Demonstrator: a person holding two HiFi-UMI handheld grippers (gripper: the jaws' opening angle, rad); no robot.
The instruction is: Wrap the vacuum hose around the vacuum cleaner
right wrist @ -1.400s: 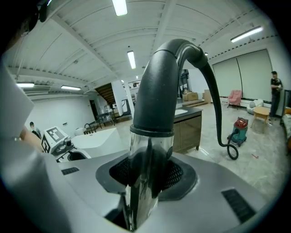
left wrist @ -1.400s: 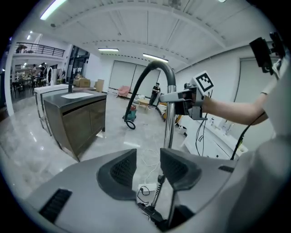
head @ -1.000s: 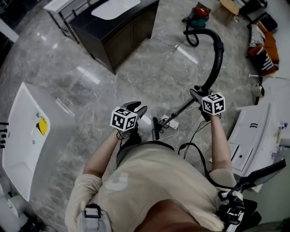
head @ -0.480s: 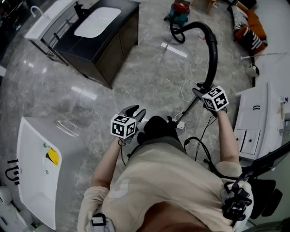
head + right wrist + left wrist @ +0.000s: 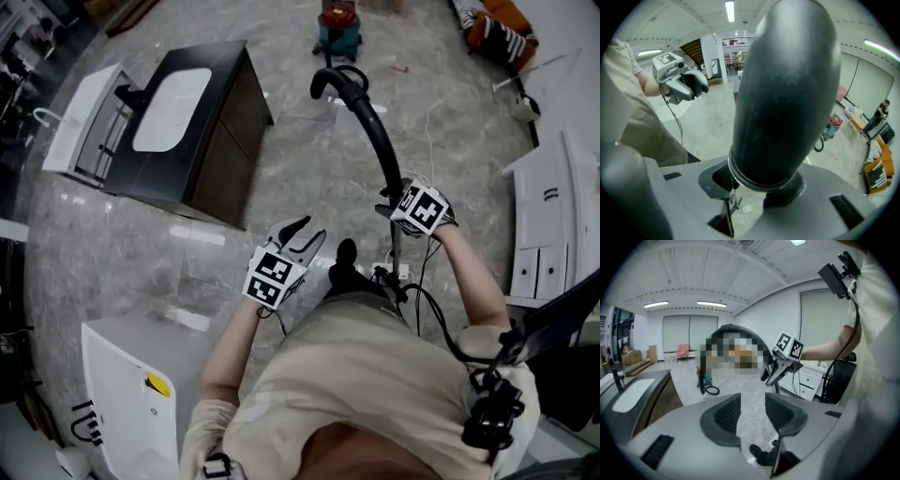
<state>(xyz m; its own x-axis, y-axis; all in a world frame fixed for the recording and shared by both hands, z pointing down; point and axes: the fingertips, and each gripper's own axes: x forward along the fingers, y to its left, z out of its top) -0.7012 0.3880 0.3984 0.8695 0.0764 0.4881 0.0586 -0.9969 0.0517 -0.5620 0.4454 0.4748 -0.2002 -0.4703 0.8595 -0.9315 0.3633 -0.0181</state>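
Two grippers are in play, and only one has work. The right gripper (image 5: pixel 395 201) has its jaws closed on the black vacuum hose (image 5: pixel 373 131), pinching it just at the ringed collar near its free end; the right gripper view shows the tube filling the gap between the pads. The left gripper (image 5: pixel 306 233) hovers near the person's body, to the left of the hose, with its jaws moderately apart and nothing between them but the floor below.

From the held end the hose rises and arcs away over the marble floor (image 5: pixel 281 178) to the vacuum cleaner (image 5: pixel 336 21), a small teal and red unit standing at the far edge of the room, well apart from the person. A short curl of hose lies by the machine, but it looks to be loose on the floor beside it, not wound round the body.

As a judgement, the wrapping itself has not begun. What is done is the pick-up of the free end. What is left is nearly all of it: bringing that end over to the cleaner, laying the hose turn by turn round the body, probably with the free left gripper guiding the slack, and tucking the end so it holds.
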